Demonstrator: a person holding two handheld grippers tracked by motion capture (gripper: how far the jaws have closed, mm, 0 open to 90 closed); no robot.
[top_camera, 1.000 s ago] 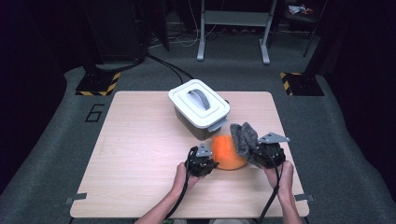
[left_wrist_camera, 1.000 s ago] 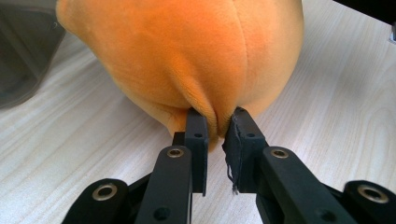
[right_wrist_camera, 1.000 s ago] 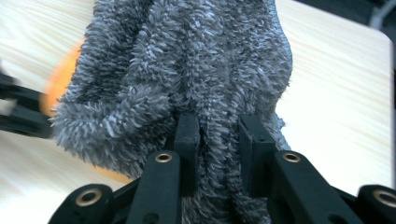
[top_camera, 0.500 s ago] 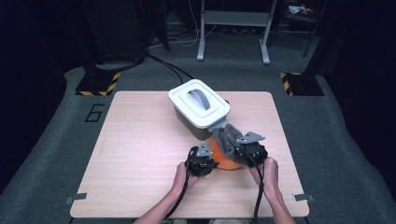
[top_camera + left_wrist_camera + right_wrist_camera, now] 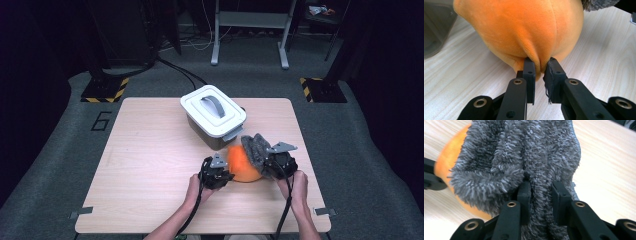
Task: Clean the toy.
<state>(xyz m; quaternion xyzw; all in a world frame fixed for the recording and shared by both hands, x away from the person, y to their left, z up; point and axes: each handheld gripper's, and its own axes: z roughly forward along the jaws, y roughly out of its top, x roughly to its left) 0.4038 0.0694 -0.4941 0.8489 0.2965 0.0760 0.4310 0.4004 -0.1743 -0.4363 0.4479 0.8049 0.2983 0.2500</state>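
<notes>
- Carrying everything is the pale wooden surface (image 5: 150, 170); its near right part holds the work, with the person's two forearms coming in from the near edge
- a grey storage box with a white lid (image 5: 214, 116) and a grey handle stands at the middle of the far side, just beyond the toy; the lid is on
- an orange plush toy (image 5: 241, 165) lies on the wood between the two hands, just in front of the box; its rounded body rests on the surface
- a grey fluffy cloth (image 5: 255, 147) drapes against the toy's right side and top, touching it
- the left tongs (image 5: 540, 68) are nearly closed, pinching a fold of orange plush at the toy's lower edge
- the right tongs (image 5: 541, 188) are clamped tight on a fold of the grey cloth
</notes>
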